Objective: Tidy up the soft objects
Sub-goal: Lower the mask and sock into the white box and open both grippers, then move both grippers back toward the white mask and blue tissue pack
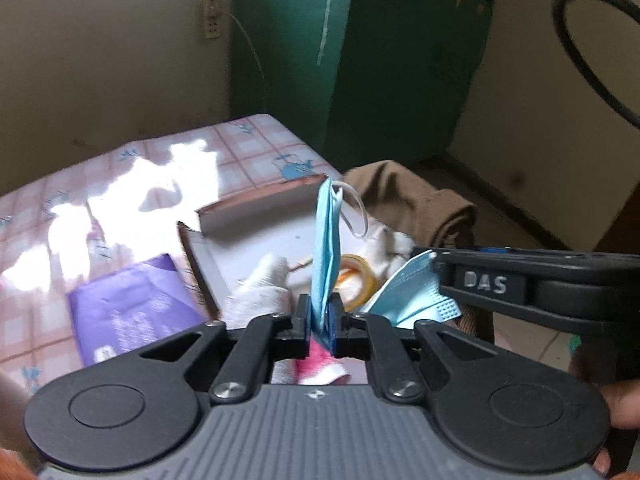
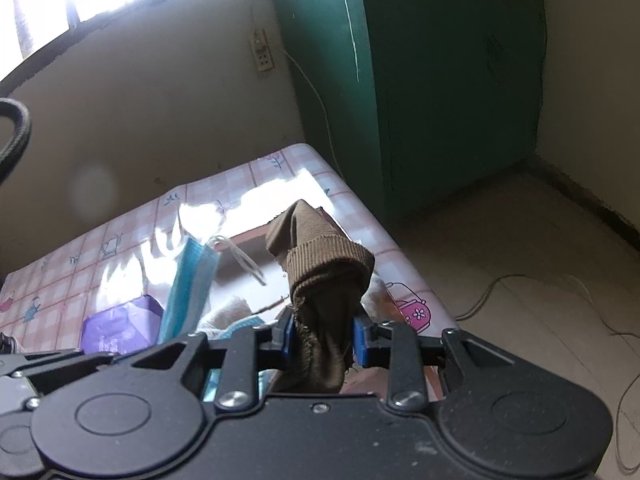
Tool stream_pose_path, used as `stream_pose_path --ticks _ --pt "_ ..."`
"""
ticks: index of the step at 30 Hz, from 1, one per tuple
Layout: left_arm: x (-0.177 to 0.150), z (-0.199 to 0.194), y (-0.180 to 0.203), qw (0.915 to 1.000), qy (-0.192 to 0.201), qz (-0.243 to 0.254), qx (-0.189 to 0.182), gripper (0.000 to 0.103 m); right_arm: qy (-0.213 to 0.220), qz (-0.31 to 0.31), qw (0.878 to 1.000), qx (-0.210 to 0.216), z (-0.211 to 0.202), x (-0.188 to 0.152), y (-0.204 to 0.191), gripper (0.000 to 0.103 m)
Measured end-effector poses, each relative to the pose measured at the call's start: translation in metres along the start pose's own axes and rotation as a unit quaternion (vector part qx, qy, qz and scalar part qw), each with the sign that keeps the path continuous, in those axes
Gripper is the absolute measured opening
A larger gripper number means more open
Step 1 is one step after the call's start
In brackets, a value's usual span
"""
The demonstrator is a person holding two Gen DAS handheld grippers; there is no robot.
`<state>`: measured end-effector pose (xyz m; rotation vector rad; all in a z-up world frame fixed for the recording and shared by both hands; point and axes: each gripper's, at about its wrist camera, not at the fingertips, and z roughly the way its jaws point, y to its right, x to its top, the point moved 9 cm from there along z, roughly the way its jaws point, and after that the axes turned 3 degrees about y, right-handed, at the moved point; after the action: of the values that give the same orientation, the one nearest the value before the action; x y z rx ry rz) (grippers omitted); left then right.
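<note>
My left gripper (image 1: 320, 322) is shut on a folded light blue face mask (image 1: 326, 248), which stands upright with its white ear loop hanging off the top; it also shows in the right wrist view (image 2: 188, 288). My right gripper (image 2: 323, 334) is shut on a brown ribbed sock (image 2: 320, 264) and holds it up; the sock also shows in the left wrist view (image 1: 408, 196). Both are held over an open shallow cardboard box (image 1: 240, 216) holding a white glove (image 1: 264, 284), a roll of clear tape (image 1: 356, 280) and another blue mask (image 1: 416, 292).
The table (image 1: 120, 184) has a pink checked cloth with bright sun patches. A purple packet (image 1: 128, 312) lies left of the box, and a pink and white cloth (image 1: 320, 368) lies under my left gripper. A green cabinet (image 1: 360, 60) stands behind, with floor and cables at right.
</note>
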<state>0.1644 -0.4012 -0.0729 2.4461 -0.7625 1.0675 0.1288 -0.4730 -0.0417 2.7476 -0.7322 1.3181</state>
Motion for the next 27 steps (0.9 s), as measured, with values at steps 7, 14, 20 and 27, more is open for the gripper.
stream_pose_path --ticks 7,14,20,27 --pt "-0.001 -0.004 -0.001 0.9999 0.008 -0.013 0.007 0.067 -0.004 -0.003 1.0 0.012 -0.002 -0.006 -0.003 0.058" --pt "0.005 -0.032 -0.016 0.9977 0.013 -0.03 0.059 0.083 0.025 -0.017 1.0 0.002 -0.026 0.003 -0.01 0.064" --pt "0.007 -0.061 -0.041 0.992 0.014 -0.053 0.113 0.092 0.032 -0.033 0.999 -0.011 -0.04 0.007 -0.022 0.069" --pt "0.003 -0.09 -0.069 0.9826 0.012 -0.08 0.167 0.103 0.018 -0.053 0.998 -0.001 -0.046 -0.001 -0.047 0.071"
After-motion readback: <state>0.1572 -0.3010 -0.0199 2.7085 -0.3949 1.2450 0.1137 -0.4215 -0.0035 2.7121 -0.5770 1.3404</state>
